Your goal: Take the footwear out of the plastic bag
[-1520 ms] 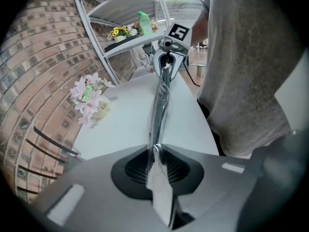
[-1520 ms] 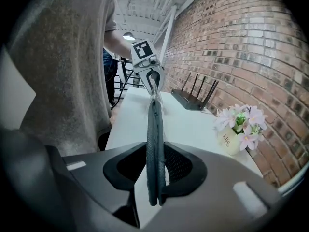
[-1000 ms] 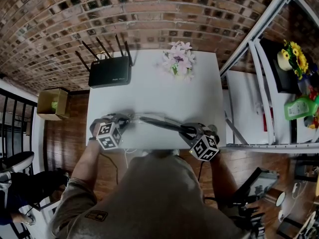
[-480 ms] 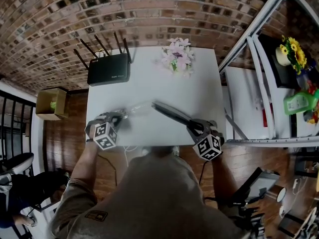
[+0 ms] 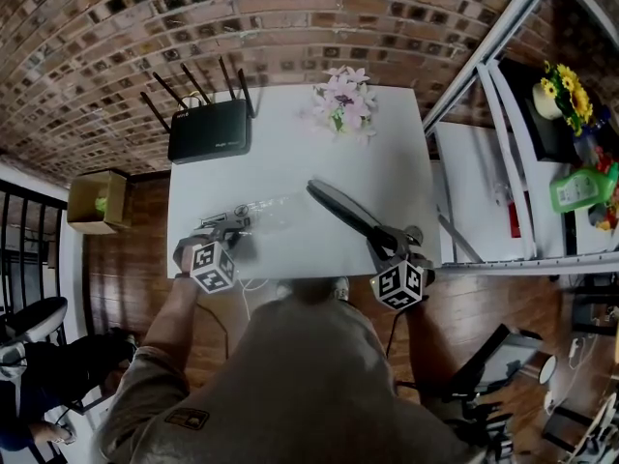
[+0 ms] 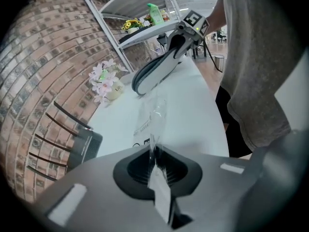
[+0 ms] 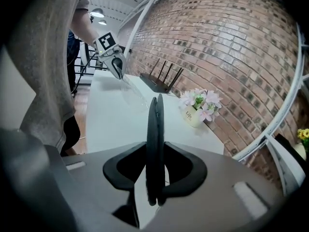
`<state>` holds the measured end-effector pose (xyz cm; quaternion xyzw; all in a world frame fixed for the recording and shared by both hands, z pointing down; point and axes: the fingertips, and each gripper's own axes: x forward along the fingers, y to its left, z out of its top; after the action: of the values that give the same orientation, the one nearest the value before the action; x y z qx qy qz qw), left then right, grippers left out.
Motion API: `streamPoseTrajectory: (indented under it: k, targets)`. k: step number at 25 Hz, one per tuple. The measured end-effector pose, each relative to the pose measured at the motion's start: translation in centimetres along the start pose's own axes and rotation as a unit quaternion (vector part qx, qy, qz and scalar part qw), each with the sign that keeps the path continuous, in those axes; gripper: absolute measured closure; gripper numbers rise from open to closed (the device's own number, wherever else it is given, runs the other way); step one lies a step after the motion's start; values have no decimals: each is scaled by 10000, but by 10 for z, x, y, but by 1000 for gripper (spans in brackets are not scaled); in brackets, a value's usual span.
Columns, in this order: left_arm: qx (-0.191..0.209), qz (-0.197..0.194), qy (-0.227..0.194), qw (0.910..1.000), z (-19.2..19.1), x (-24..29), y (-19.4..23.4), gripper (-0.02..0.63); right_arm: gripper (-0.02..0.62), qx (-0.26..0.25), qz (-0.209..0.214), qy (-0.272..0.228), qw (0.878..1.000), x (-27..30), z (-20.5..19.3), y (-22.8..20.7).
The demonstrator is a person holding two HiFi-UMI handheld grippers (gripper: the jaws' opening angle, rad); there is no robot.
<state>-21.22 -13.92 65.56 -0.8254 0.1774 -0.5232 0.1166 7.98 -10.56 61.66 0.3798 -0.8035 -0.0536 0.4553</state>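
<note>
Clearly outside bag: dark flat footwear (image 5: 340,209), two soles pressed together, gripped at one end in right gripper (image 5: 385,242) jaws, angled down toward worktop (image 5: 290,162). Left gripper (image 5: 235,223) tilted down, jaws pinched tight on one clear plastic bag (image 5: 273,211) trailing across worktop. Beyond: one router (image 5: 211,131), one flower pot (image 5: 340,104).

White table (image 5: 290,143), clear bag (image 5: 274,211), dark footwear (image 5: 343,209)
</note>
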Motion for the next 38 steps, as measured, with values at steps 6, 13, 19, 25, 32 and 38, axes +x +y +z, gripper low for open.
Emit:
streamPoseTrajectory:
  k: [6, 13, 19, 25, 32, 38]
  targets:
    - [-368, -390, -259, 9982, 2, 2, -18, 446, 463, 61, -4, 201, 9998, 4, 0, 16]
    - [-753, -447, -895, 9921, 15, -16, -24, 371, 442, -19, 26, 402, 9992, 7, 2, 34]
    - [-985, -452, -1187, 9870, 20, -25, -30, 371, 416, -62, 105, 548, 9984, 13, 5, 49]
    - [-1077, -522, -1362, 9834, 22, -31, -38, 371, 396, -81, 130, 646, 9978, 18, 10, 60]
    - [-1209, -552, -1571, 9786, 23, -38, -42, 371, 353, -137, 334, 716, 9968, 27, 15, 76]
    - [-1503, -603, -1801, 9702, 31, -45, -43, 371, 327, -99, 607, 759, 9952, 32, 15, 91]
